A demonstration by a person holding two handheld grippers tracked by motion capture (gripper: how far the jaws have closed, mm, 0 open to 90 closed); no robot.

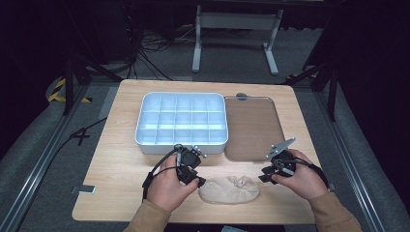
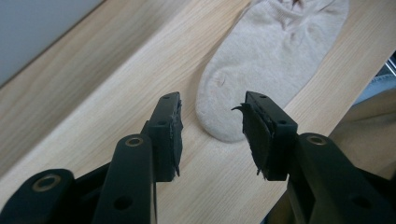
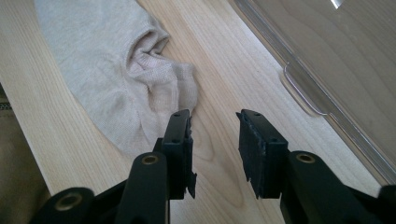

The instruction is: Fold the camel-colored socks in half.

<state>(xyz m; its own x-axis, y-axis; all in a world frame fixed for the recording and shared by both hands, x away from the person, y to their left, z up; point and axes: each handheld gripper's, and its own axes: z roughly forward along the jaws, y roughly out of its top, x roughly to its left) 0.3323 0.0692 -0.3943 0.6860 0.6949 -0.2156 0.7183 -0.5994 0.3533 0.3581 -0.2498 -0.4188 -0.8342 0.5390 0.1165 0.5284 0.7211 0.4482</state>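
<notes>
Closing in on the sock from both ends: left hand-held gripper is sitting at its 9 o'clock end, right hand-held gripper at its 3 o'clock end. Both are released, jaws spread, gripping nothing.

Sock is lying flat on the surface near the 6 o'clock edge, between the two hands, well short of the white divided tray and the clear lid at 12 o'clock.

Orientation: long axis is running 9-to-3, parallel to the near edge. Rounded closed toe is pointing at 9 o'clock; in the left gripper view it is lying right between the open jaws. Cuff opening, bunched and wrinkled, is facing 3 o'clock; in the right gripper view its edge is sitting just past the left jaw, not between them.

Doing it well, my read:
- Left one is lined up already. I'd be dropping straight down and pinching just the toe.
- Right one is needing to shift toward the cuff so fabric is actually entering the gap before clenching.
- Pinching fabric only, not scraping the wood.
</notes>
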